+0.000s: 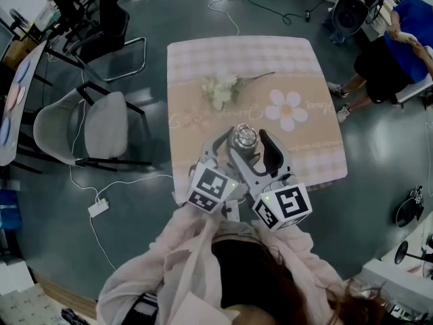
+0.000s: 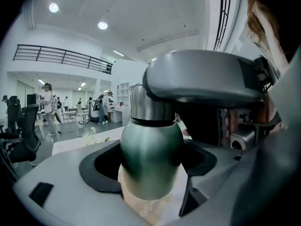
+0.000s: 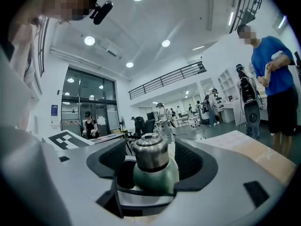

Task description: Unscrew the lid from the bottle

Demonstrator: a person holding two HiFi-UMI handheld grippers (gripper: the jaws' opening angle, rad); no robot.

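Near the tabletop's (image 1: 203, 66) near edge, the left tool (image 2: 150, 167) pinches the bottle's (image 2: 151, 142) body, likely to steady it, while the right tool (image 3: 153, 163) stands spread around the lid (image 3: 149, 153).

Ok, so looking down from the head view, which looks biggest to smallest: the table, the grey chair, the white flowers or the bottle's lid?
1. table
2. grey chair, though it sits lower, farther from the camera, so it may look smaller than it is
3. white flowers
4. bottle's lid
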